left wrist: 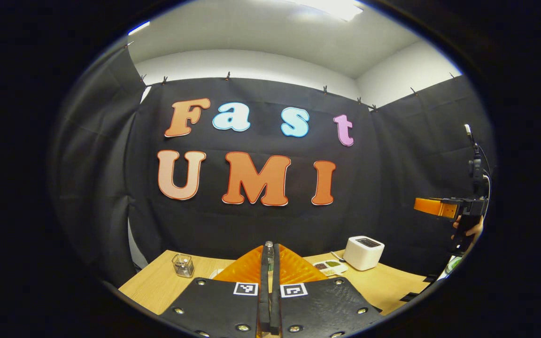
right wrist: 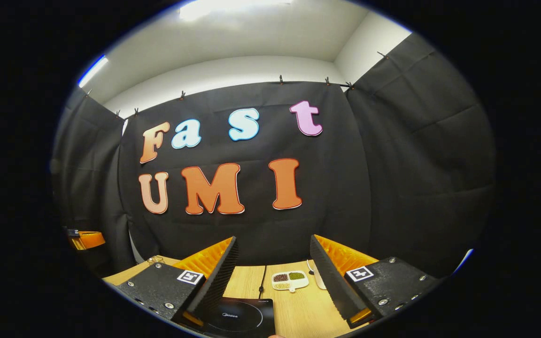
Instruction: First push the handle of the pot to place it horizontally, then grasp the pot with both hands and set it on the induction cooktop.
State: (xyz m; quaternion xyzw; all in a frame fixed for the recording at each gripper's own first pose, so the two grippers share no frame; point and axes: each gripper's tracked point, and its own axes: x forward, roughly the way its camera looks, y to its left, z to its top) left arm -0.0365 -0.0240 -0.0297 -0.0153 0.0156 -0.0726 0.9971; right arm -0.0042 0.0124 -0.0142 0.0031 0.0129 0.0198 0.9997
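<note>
Pot location cannot be told; both grippers are held high. Right gripper (right wrist: 274, 277) fingers are spread apart above the induction cooktop (right wrist: 240, 318), lower centre; left gripper (left wrist: 269, 281) fingers are pressed together. Both should be lowered toward the desk (right wrist: 298, 310) first.

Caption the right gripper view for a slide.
Open right claw held above the table, framing the cooktop and a divided dish.

Black induction cooktop (right wrist: 242, 318) flat on table (right wrist: 298, 314)
</note>
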